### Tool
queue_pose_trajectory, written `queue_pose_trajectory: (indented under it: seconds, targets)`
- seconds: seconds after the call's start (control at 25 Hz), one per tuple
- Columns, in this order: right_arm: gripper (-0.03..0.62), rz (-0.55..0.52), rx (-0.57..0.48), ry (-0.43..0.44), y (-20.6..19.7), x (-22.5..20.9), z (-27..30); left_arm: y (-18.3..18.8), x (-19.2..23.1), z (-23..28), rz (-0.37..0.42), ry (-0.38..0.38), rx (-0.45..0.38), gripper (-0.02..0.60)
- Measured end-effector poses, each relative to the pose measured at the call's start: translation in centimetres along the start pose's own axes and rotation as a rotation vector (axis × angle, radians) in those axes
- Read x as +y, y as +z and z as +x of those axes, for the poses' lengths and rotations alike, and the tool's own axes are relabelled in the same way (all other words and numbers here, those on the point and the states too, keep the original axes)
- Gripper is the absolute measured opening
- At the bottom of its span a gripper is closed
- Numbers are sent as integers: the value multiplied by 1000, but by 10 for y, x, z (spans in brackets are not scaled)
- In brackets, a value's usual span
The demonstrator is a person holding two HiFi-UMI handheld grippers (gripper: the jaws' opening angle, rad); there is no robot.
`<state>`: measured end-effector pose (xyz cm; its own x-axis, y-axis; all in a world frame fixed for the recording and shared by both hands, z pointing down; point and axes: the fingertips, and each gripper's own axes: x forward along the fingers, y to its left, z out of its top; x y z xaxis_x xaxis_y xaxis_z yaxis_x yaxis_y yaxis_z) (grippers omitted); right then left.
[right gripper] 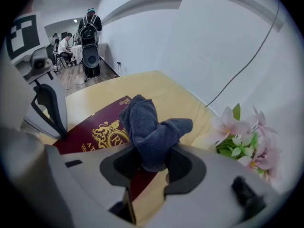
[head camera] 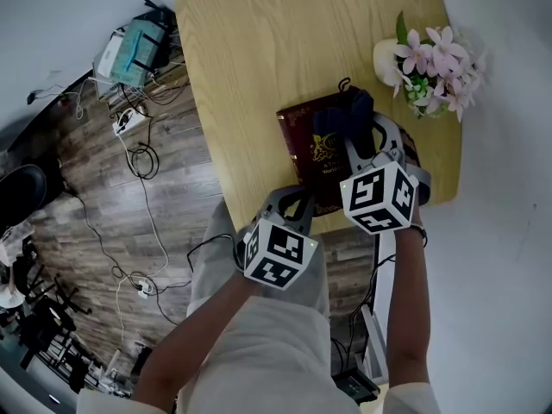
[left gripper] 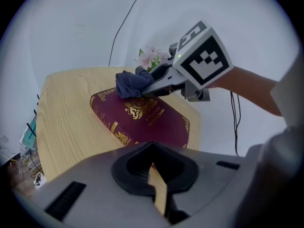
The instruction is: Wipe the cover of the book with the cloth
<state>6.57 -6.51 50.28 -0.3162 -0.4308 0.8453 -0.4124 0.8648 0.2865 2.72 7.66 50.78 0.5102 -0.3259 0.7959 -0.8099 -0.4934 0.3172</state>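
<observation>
In the head view, the book's (head camera: 302, 149) near end lies hidden under the left gripper (head camera: 300, 200) and the right gripper (head camera: 352, 132). Its gold lettering is too small to read. In the right gripper view, the cloth (right gripper: 149, 129) covers part of the cover, and the gripper's body hides the base of the flowers (right gripper: 247, 137).

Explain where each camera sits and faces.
Head view: on the person's head, facing down at pale wooden table, dark red gold-stamped book, both forearms.
Left gripper view: on left gripper, facing across the book at right gripper.
Right gripper view: on right gripper, facing its clamped dark blue cloth; own jaws show.
All share the book.
</observation>
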Motion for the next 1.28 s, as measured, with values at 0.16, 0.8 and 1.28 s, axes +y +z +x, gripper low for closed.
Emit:
queue_pose_trajectory:
  seconds: [0.16,0.8,1.28]
  targets:
    - [153,47,-15,-29,4,-8,5,0,-1,2,-7,-5,4,6]
    - [153,264,-67,-166,-34,-16,-39,-1,0,2,-4,-28,16,6]
    - [153,272,31,-66,-108,61,-89,-2,-1,2,-4,-40,18,6]
